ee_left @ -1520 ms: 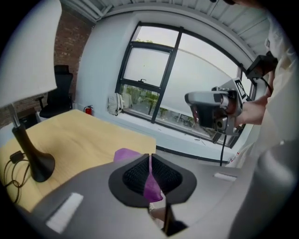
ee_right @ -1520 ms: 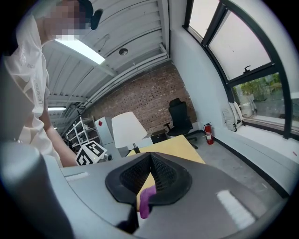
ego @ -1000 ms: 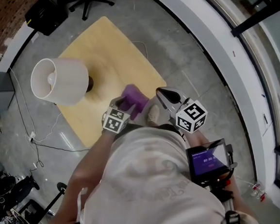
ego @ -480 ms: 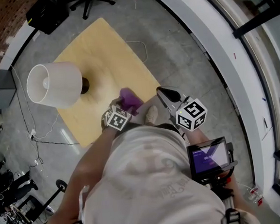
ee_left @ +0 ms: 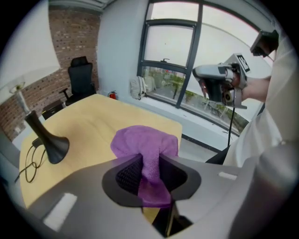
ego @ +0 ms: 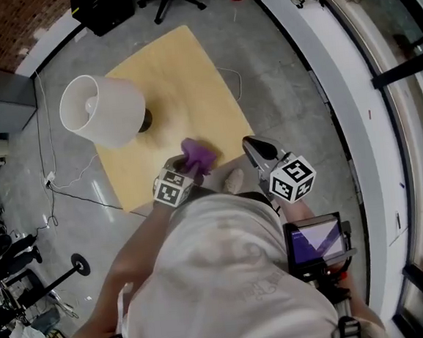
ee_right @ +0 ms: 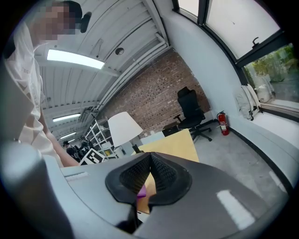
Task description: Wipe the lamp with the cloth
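1. As the head view looked down, the left gripper (ego: 185, 167) sat at the near edge of the pale wooden bench (ego: 181, 71) with the purple cloth (ego: 198, 155) bunched at its tip. The table lamp (ego: 103, 111) stood well apart at the bench's far left, and the right gripper (ego: 251, 146) hung off the bench's edge over the floor.
2. From the left gripper view, its jaws had just been closing and pinched a fold of the cloth between the pads, the rest bunched ahead over the bench. The lamp's black base (ee_left: 51, 145) stood away to the left.
3. From the right gripper view, its jaws met with nothing between them, and the white shade (ee_right: 124, 127) showed beyond.
4. Only a narrow fold looked caught, so the cloth could slip free on the lift. A hard wipe against the shade might tip the lamp, since the right gripper was too far off to steady it.
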Tool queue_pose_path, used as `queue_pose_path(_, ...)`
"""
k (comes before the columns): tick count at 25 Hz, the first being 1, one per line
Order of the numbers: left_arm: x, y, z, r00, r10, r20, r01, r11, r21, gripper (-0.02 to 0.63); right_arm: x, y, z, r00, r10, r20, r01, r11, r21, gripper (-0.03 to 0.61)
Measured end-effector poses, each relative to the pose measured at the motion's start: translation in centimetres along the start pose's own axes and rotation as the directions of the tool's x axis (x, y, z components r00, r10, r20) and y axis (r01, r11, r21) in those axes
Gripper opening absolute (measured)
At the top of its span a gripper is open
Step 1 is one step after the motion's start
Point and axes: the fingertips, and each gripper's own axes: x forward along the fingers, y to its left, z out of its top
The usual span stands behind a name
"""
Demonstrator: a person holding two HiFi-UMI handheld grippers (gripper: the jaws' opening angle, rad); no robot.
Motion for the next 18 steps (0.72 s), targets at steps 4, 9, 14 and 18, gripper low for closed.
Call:
queue_pose_path(4,-3.1,2.4,0.7,0.992,0.075,0.098,-0.064,0.991,-0.114,0.1,2.4,1.0,1.1,0.998,0.07,-0.006,-0.07,0.997,-0.023,0.014)
queue_pose_path(9,-7.8,4.3,2.3,0.958,0.175,0.227,-0.125,0.967,-0.221,0.1,5.2,2.0,1.6,0.988,0.152,-0.029,-0.153,0.988,-0.035,0.014)
queue_pose_path(14,-14.2,6.0,4.2,0.88,0.254,0.401,-0.138,0.945,-0.297,0.097,7.6,4.0,2.3,0.977,0.209,-0.051,-0.211,0.976,-0.054,0.014)
queue_pose_path(18,-20.1,8.8,5.6,0.782,0.343,0.52,-0.155,0.916,-0.37,0.097,10.5,6.2,3.8,0.964,0.258,-0.069,-0.264,0.96,-0.099,0.014)
